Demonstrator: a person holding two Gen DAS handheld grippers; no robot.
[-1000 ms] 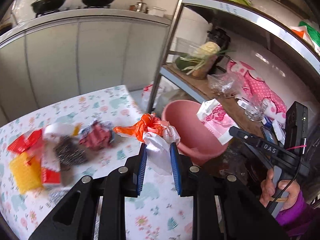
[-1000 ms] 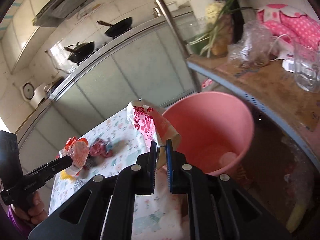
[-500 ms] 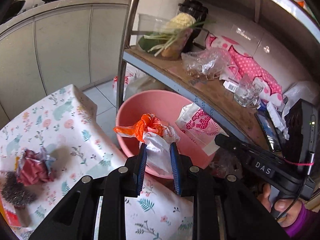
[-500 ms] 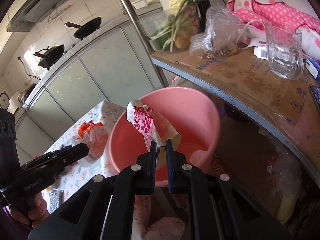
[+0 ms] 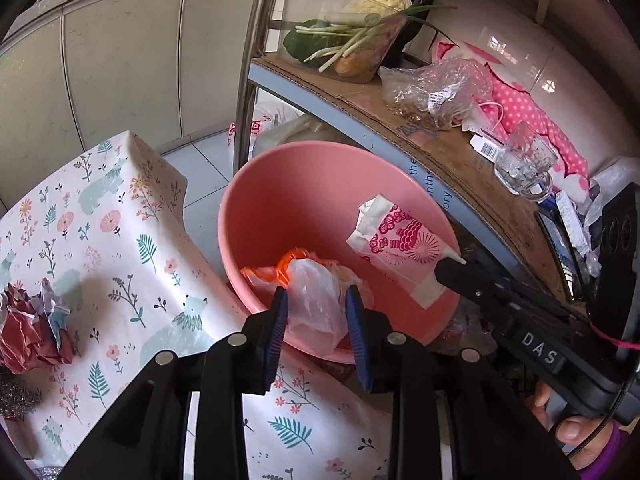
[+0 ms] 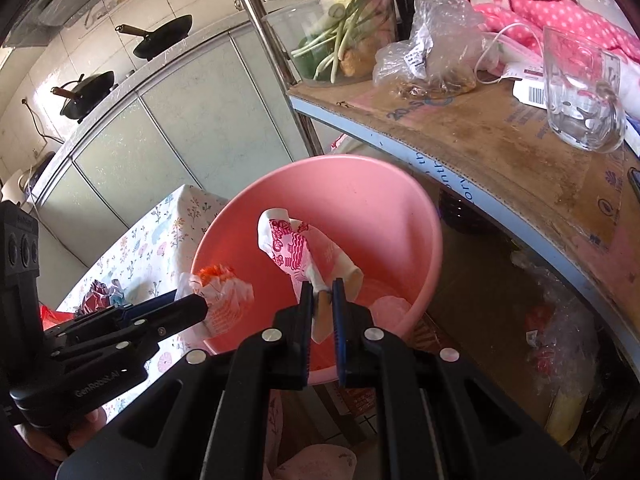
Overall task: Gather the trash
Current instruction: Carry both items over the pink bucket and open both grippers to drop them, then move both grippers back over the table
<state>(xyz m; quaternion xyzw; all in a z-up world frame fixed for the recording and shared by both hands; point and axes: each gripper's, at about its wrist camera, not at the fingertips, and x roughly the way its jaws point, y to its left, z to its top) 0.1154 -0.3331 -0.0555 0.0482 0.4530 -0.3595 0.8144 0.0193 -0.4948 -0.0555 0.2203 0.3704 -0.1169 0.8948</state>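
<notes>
A pink bucket (image 5: 222, 236) (image 6: 436, 240) stands on the floor between the table and a shelf. My left gripper (image 5: 317, 316) (image 6: 196, 306) is over its near rim and its jaws are opening. A crumpled clear plastic bag with an orange knot (image 5: 312, 292) (image 6: 224, 296) still sits loosely between the blue pads. My right gripper (image 6: 320, 304) (image 5: 448, 270) is shut on a folded white wrapper with red print (image 6: 288, 248) (image 5: 400, 240), which it holds above the bucket's inside. Something pale lies at the bucket's bottom (image 6: 386, 306).
The table with a floral cloth (image 5: 100, 220) lies to the left, with crumpled red trash (image 5: 28, 328) and a steel scourer (image 5: 12, 392) on it. A cardboard-lined shelf (image 5: 460, 152) overhangs the bucket, bearing a glass mug (image 5: 524, 164), bags and vegetables. A metal post (image 5: 252, 60) rises behind.
Both grippers have come from above the table's edge to over the bucket and sunk lower. The left jaws have widened around the plastic bag. The right grip on the wrapper is unchanged.
</notes>
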